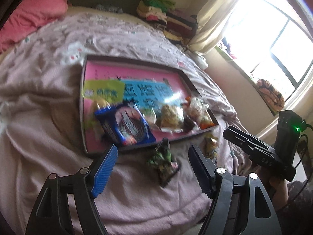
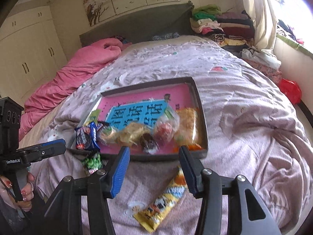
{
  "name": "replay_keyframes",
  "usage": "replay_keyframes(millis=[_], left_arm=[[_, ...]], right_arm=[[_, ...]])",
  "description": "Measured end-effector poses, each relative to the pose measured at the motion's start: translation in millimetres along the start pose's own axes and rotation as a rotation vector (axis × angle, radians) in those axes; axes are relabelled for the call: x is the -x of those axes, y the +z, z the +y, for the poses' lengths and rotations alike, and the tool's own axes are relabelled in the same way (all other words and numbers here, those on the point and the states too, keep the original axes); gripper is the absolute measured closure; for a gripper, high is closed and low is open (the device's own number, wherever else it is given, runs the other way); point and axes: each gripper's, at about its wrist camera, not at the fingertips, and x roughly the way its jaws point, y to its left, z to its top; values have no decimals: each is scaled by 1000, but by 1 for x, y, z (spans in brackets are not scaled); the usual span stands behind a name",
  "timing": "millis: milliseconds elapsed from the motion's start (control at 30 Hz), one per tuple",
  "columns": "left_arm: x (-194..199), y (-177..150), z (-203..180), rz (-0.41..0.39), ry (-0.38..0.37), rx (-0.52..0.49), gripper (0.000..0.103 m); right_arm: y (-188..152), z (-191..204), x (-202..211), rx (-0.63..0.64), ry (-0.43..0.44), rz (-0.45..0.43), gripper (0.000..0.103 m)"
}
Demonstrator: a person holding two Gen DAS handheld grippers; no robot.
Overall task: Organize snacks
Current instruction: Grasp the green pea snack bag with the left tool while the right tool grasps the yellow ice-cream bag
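Yellow packet (image 2: 162, 201) on bedspread between right gripper (image 2: 154, 168) open fingers, untouched.

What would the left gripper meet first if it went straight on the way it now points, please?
Probably the green snack packet lying on the bedspread between the open left gripper and the tray, though blur leaves depth unsure.

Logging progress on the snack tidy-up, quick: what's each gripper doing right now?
Left gripper: open, holding nothing; green snack packet lies on the bed beneath it.
Right gripper: open, holding nothing; yellow snack packet below it.
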Motion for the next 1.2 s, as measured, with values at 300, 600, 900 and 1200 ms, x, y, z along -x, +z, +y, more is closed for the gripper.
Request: replay_keyframes(millis=[300, 600, 900, 1200], left_arm=[[-17, -16, -18, 70, -13, -38, 27], [-38, -26, -19, 129, 2, -47, 27], [-57, -27, -25, 151, 1, -47, 27], [-71, -25, -33, 151, 13, -36, 27]], right_arm=[[-21, -10, 8, -35, -16, 50, 51], [-38, -19, -7, -101, 6, 147, 51], [-47, -36, -34, -207, 46, 208, 56], [-47, -28, -47, -161, 96, 214, 73]])
